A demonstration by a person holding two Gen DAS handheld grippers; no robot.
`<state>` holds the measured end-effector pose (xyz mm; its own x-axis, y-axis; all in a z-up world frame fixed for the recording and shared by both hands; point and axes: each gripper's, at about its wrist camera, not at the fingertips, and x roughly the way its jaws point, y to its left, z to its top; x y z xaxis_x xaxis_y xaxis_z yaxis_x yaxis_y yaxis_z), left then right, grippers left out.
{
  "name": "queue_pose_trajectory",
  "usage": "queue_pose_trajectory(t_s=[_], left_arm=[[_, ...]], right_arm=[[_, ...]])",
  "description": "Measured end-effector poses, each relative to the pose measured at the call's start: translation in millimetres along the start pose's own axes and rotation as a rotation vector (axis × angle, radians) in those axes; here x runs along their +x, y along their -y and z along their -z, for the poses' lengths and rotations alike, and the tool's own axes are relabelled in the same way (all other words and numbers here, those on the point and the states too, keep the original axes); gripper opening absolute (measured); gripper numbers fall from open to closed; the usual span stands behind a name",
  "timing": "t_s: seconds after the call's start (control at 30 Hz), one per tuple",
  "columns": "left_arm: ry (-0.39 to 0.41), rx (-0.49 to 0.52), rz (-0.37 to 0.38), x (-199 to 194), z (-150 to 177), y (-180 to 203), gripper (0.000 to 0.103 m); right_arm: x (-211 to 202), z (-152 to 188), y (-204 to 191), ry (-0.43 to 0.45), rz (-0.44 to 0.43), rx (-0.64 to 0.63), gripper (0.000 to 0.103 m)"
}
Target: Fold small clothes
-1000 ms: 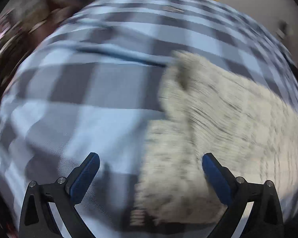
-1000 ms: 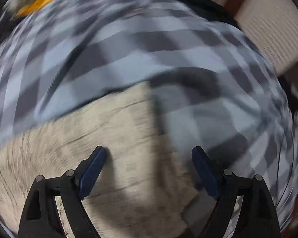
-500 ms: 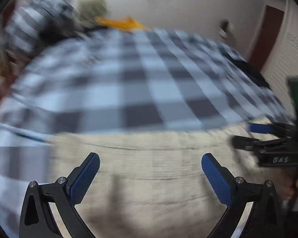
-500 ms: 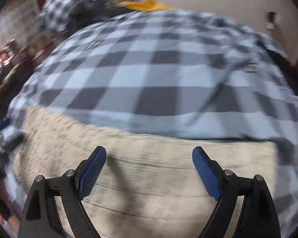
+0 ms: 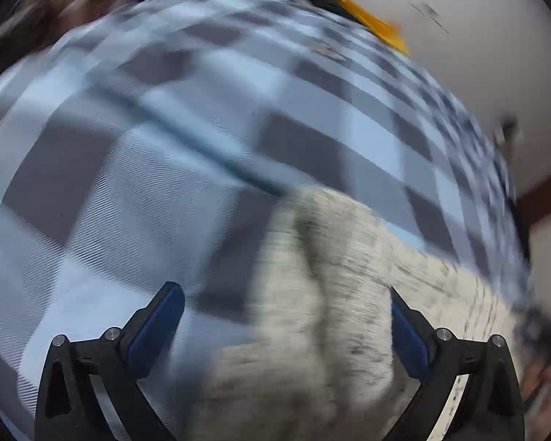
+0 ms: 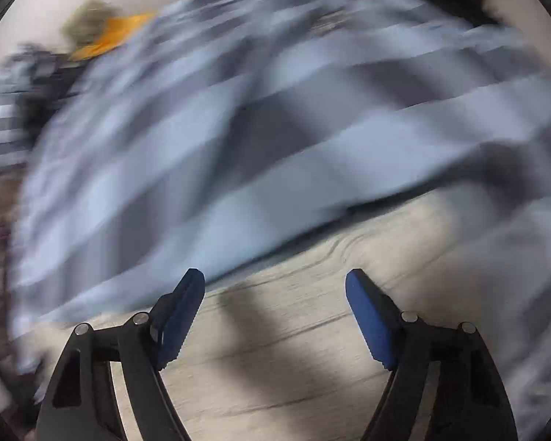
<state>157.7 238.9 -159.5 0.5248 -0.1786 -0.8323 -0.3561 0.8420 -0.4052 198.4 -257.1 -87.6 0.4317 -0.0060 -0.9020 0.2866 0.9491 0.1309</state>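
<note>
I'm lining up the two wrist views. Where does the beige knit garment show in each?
Left wrist: beige knit garment fills lower centre to right, on the checked bedcover.
Right wrist: it spans the bottom, between the jaws.
Shared landmark: orange item at the bed's far edge.

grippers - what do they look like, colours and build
Both match: the left gripper and right gripper have black angular plastic fingers with triangular cutouts, silver pivot screws, and blue ribbed pads at the tips. No cables or sleeves visible.
</note>
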Motion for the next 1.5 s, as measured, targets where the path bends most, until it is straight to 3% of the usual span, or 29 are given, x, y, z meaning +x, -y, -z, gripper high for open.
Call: queue_pose_trajectory(t_s=[0.1,0.17,0.2,0.3,0.4,0.47,0.5,0.57,0.63,0.7,0.8,0.87,0.9,0.93,0.97,1.0,1.03,1.1,1.13,1.2,1.33,1.5], left_arm=[[0.036,0.043,-0.212,-12,-4,2,0.103],[0.082,0.081,-0.422,-23,-5,10,0.103],[0.097,0.093,-0.474,-30,-5,14,0.103],[0.124,0.135,-0.452,-50,-1,31,0.103],[0.108,0.195,-0.351,-74,19,64,0.103],[0.066,0.232,-0.236,-80,34,88,0.103],[0.054,0.253,-0.213,-82,42,96,0.103],[-0.008,0.337,-0.206,-78,70,115,0.103],[-0.114,0.419,-0.220,-64,95,121,0.103],[-0.196,0.460,-0.249,-49,108,118,0.103],[-0.226,0.502,-0.367,-40,115,100,0.103],[-0.161,0.547,-0.562,-50,108,85,0.103],[-0.156,0.539,-0.569,-54,107,79,0.103],[-0.169,0.486,-0.518,-63,103,67,0.103],[-0.173,0.445,-0.487,-69,101,60,0.103],[-0.169,0.410,-0.472,-75,100,54,0.103],[-0.139,0.384,-0.529,-85,100,49,0.103],[-0.045,0.427,-0.701,-101,102,51,0.103],[0.004,0.452,-0.690,-111,103,56,0.103],[0.065,0.444,-0.586,-133,104,63,0.103],[0.108,0.390,-0.433,-164,117,71,0.103],[-0.059,0.356,-0.418,-145,131,65,0.102]], right_arm=[[-1,-8,40,0.004,0.107,0.132,0.077],[-8,-9,62,0.022,0.196,0.214,0.077],[-13,-10,65,0.042,0.193,0.236,0.077],[-41,-4,59,0.115,0.121,0.241,0.077],[-61,8,21,0.169,0.043,0.108,0.078],[-65,27,-9,0.119,-0.040,-0.019,0.078],[-65,36,-25,0.083,-0.077,-0.084,0.078],[-68,61,-55,0.034,-0.116,-0.275,0.078],[-61,86,-75,-0.014,-0.080,-0.447,0.078],[-44,98,-74,-0.097,-0.056,-0.498,0.078],[-23,92,-52,-0.186,-0.034,-0.426,0.078],[-27,77,-27,-0.172,-0.054,-0.344,0.076],[-33,72,-19,-0.147,-0.023,-0.332,0.076],[-40,69,-12,-0.097,0.091,-0.343,0.078],[-49,64,-3,-0.025,0.261,-0.353,0.078],[-58,55,10,0.018,0.349,-0.322,0.078],[-67,47,24,0.032,0.308,-0.264,0.078],[-81,35,50,0.034,0.180,-0.150,0.078],[-88,33,63,0.043,0.134,-0.097,0.078],[-99,37,70,0.078,0.123,-0.045,0.078],[-114,54,55,0.095,0.083,-0.116,0.078],[-123,71,47,0.025,0.088,-0.244,0.078]])
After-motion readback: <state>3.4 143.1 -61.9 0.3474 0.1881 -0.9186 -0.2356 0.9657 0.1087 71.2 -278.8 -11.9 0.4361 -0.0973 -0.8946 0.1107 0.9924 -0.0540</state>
